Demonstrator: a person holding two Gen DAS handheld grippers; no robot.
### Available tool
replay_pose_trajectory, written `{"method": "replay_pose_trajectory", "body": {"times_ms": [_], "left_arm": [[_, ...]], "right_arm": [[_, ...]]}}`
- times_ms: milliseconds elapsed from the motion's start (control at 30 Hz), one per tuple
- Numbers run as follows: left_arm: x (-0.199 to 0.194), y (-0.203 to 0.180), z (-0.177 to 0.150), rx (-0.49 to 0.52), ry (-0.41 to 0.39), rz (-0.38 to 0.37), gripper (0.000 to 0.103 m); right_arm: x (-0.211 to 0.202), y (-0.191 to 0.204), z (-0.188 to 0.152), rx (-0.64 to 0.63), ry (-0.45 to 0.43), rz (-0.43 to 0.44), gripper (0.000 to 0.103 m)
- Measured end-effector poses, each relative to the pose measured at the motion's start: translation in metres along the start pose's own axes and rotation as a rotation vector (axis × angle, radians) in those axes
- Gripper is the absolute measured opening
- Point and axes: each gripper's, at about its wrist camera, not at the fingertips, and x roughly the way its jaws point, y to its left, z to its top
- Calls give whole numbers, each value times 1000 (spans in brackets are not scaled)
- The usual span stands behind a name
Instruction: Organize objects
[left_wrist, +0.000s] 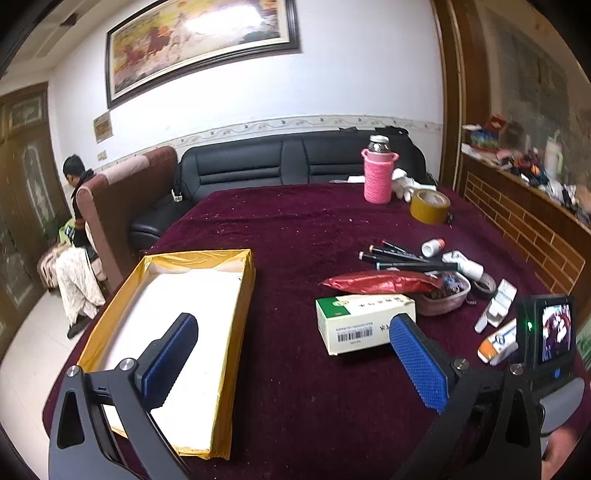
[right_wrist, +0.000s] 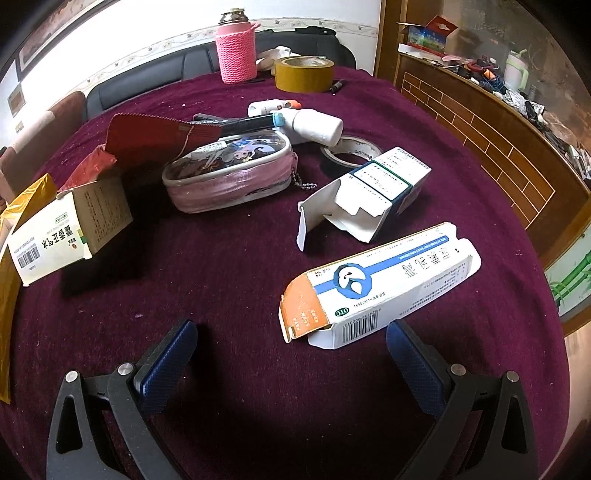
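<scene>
Bare cloth lies between box and carton.

Both tools look alike: the left claw and the right claw each have black triangular arms with cut-out slots, round silver screws at the pivots, and blue, finely ribbed finger pads (one pad shaded almost navy).
</scene>
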Motion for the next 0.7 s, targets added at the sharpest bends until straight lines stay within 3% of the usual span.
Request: {"method": "replay_pose_trajectory", "body": {"times_ms": [100,367,700], "left_arm": [[-4,-12,-5,27,-7,-2,103],[-25,-68,-25,163,13,-100,103],[-34,-77,-32,218,-5,-109,103]], "right_arm": [[0,0,0,-1,1,0,103],[-1,0,-1,-1,0,0,103],[0,0,0,-1,0,0,103]]}}
